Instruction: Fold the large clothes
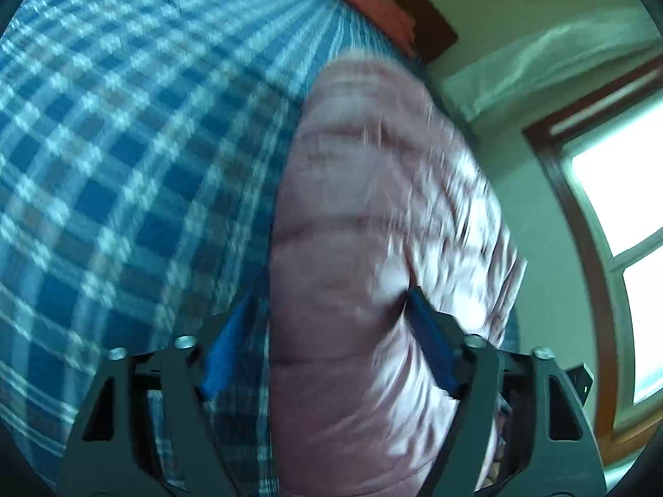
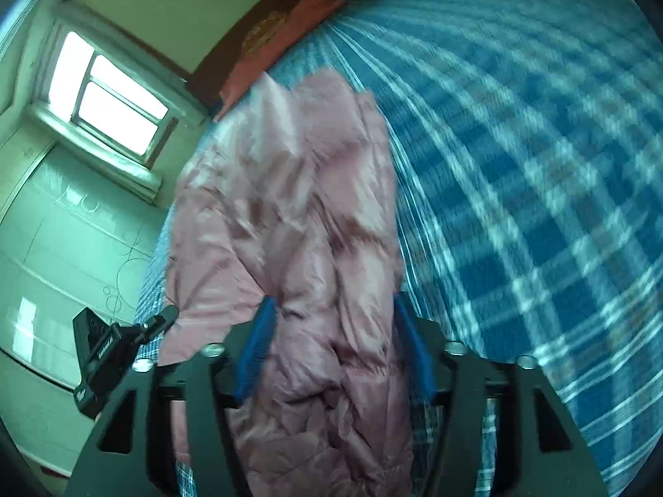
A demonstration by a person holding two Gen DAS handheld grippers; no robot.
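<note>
Jacket [image 2: 290,223], one, pink, on one plaid bedsheet [image 2: 538,165]; left gripper [image 1: 327,331] and right gripper [image 2: 331,331] fingers wide, straddling it.

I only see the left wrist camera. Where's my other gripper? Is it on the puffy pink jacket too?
Observer: Yes. The right gripper has the pink jacket bunched between its spread fingers. I can't tell if it's squeezing.
Child: What's next to it?
Observer: A black gadget sticks out on the picture's left side.
Child: And behind that?
Observer: A white cupboard with swirly lines, under the window.
</note>
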